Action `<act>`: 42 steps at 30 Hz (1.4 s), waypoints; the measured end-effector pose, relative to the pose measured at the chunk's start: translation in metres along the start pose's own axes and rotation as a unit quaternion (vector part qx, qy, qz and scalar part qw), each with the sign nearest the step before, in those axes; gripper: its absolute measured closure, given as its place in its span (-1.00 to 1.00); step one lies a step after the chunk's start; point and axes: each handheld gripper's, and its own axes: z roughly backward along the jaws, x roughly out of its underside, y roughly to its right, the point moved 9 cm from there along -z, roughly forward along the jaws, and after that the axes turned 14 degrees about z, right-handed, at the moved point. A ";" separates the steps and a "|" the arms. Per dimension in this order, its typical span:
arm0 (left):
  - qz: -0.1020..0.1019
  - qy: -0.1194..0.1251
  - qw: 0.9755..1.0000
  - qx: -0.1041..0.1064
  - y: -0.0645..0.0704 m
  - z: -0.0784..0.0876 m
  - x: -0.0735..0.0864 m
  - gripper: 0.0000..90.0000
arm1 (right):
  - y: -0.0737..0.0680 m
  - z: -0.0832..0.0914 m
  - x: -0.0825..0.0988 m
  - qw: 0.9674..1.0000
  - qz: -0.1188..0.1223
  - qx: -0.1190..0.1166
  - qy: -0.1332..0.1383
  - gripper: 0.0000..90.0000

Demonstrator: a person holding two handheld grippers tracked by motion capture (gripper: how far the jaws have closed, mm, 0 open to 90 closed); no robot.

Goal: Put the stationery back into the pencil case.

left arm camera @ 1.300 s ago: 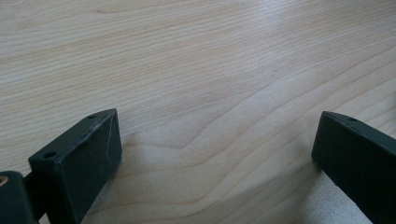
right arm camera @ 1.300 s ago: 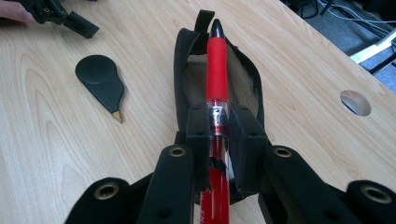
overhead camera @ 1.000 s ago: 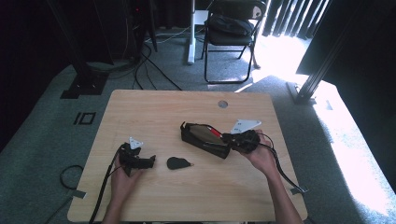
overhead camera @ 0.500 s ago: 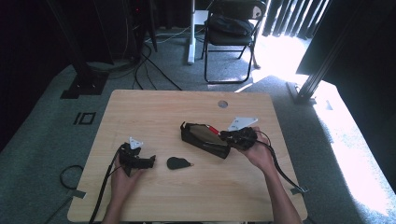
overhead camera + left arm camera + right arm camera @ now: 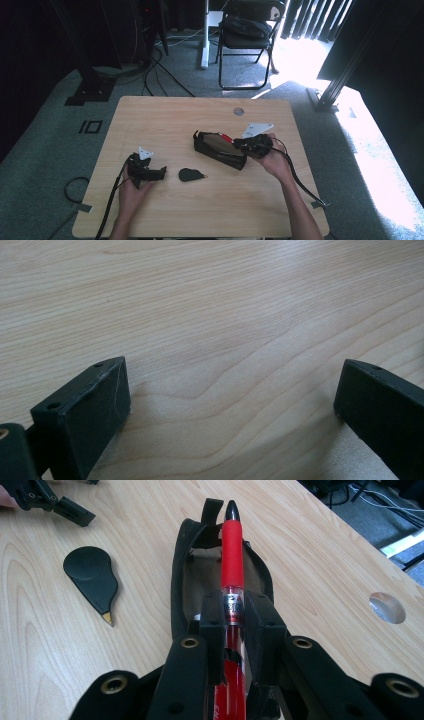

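Over the open black pencil case (image 5: 220, 575) near the table's (image 5: 165, 115) middle, my right gripper (image 5: 234, 611) is clamped on a red pen (image 5: 232, 555), tip pointing along the case. I judge the smooth barrel could slip or catch the soft fabric rim if I tilt. My left gripper (image 5: 159, 173) rests jaws apart on pale wood grain, holding nothing. A flat black teardrop-shaped piece (image 5: 92, 575) lies beside the case.

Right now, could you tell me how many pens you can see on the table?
1: a red pen, clamped in the right gripper above the open black pouch. More may be hidden inside the pouch.
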 end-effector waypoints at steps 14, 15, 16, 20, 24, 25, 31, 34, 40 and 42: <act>0.000 0.000 1.000 0.000 0.000 0.000 0.000 -0.96 | 0.005 -0.013 -0.004 1.000 0.003 -0.007 -0.003 0.76; 0.000 0.000 1.000 0.000 0.000 0.000 0.000 -0.96 | 0.005 -0.014 -0.004 1.000 0.002 -0.007 -0.003 0.76; 0.000 0.000 1.000 0.000 0.000 0.000 0.000 -0.96 | 0.005 -0.015 -0.004 1.000 0.001 -0.008 -0.002 0.76; 0.000 0.000 1.000 0.000 0.000 0.000 0.000 -0.96 | 0.005 -0.019 -0.005 1.000 0.002 -0.013 0.000 0.76; 0.000 0.000 1.000 0.000 0.000 0.000 0.000 -0.96 | 0.006 -0.022 -0.005 1.000 0.003 -0.015 0.000 0.76; 0.000 0.000 1.000 0.000 0.000 0.000 0.000 -0.96 | 0.006 -0.023 -0.005 1.000 0.004 -0.016 0.000 0.76; 0.000 0.000 1.000 0.000 0.000 0.000 0.000 -0.96 | 0.008 -0.027 -0.005 1.000 0.002 -0.016 0.002 0.76; 0.000 0.000 1.000 0.000 0.000 0.000 0.000 -0.96 | 0.009 -0.029 -0.005 1.000 0.002 -0.017 0.001 0.76; 0.000 0.000 1.000 0.000 0.000 0.000 0.000 -0.96 | 0.010 -0.033 -0.004 1.000 0.001 -0.020 0.003 0.76; 0.000 0.000 1.000 0.000 0.000 0.000 0.000 -0.96 | 0.010 -0.034 -0.004 1.000 0.000 -0.023 0.002 0.76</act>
